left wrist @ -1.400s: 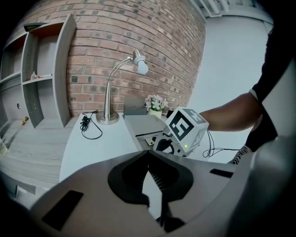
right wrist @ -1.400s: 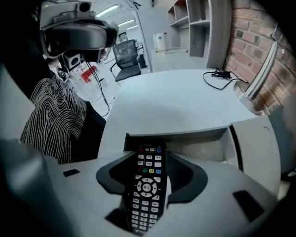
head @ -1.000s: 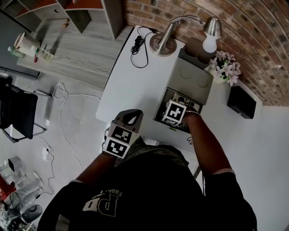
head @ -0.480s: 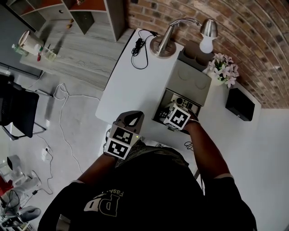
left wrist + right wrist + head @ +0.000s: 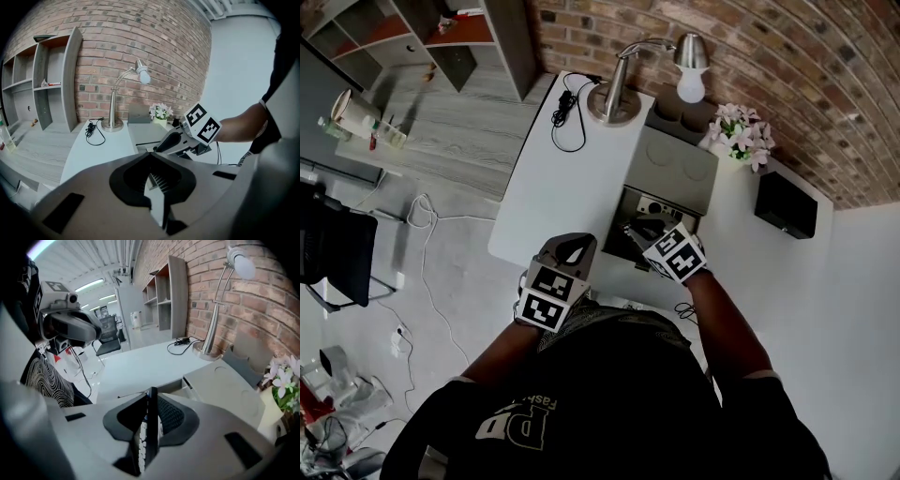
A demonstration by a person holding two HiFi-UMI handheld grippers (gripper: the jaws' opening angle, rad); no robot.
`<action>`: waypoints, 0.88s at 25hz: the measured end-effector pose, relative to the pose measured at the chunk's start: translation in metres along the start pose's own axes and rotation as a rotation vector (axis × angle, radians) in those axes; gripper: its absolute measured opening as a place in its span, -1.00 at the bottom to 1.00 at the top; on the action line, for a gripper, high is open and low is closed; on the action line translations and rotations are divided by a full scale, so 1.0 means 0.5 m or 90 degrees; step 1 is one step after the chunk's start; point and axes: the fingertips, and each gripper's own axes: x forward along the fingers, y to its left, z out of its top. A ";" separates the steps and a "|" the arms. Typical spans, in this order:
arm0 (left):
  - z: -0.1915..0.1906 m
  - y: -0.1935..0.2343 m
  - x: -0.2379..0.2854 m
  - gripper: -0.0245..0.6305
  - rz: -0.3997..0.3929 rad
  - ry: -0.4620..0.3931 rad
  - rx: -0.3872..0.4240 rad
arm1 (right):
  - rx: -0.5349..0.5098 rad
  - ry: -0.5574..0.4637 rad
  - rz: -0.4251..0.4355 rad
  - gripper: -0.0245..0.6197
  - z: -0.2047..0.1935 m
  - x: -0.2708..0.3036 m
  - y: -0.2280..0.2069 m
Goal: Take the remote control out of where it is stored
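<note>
As the right tongs [image 5: 151, 399] close, they pinch a slim remote [image 5: 151, 427].

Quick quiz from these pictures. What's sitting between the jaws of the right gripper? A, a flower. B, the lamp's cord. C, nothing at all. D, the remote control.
D: in the right gripper view the right gripper, whose jaws have just been closing, is clamped on the slim dark remote control, held edge-on between its pads.

Shirt print [image 5: 521, 418] — only "Fash" legible.
</note>
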 end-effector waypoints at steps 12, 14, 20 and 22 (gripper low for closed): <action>0.070 -0.051 0.018 -0.90 -0.025 -0.059 0.016 | 0.097 -0.231 -0.073 -0.70 0.056 -0.174 -0.011; 0.084 -0.065 0.022 -0.90 -0.031 -0.067 0.025 | 0.111 -0.253 -0.081 -0.69 0.058 -0.202 -0.012; 0.118 -0.118 0.022 -0.90 -0.051 -0.090 0.050 | 0.142 -0.313 -0.100 -0.70 0.070 -0.292 -0.010; 0.126 -0.134 0.024 -0.91 -0.057 -0.094 0.058 | 0.150 -0.327 -0.110 -0.70 0.069 -0.318 -0.011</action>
